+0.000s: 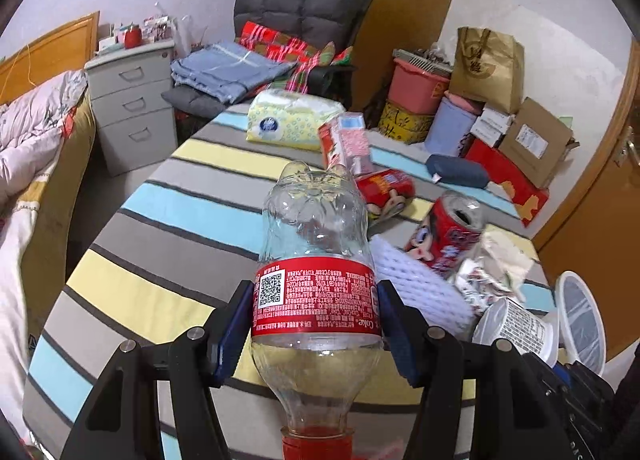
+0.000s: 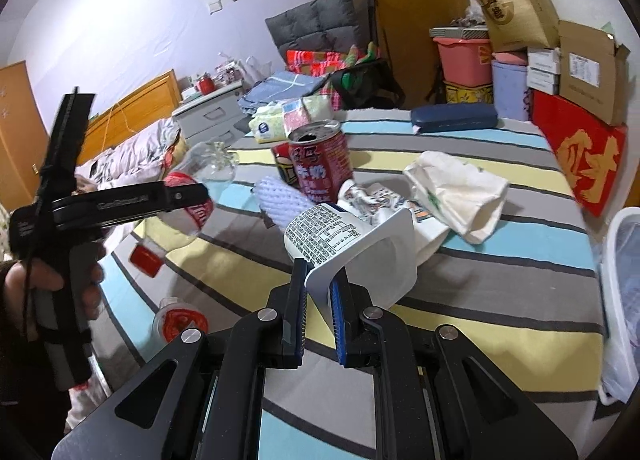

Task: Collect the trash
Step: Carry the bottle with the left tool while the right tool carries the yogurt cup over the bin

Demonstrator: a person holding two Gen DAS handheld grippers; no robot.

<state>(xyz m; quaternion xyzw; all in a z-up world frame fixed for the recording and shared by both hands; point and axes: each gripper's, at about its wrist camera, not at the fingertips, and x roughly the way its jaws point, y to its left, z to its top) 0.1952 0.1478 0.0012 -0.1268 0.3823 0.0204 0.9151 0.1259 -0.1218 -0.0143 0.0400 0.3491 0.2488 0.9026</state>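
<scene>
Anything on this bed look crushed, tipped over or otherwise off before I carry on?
The white cup in the right gripper is squashed flat at the rim. The Coke bottle in the left gripper hangs cap-down, empty. No spill shows.

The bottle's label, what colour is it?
Red with white writing, on the bottle in the left gripper; clearest in the left wrist view.

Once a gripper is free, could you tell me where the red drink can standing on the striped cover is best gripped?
Grip the red can across its round body at mid-height, coming from the near side; it stands upright, and its open top gives no hold.
</scene>
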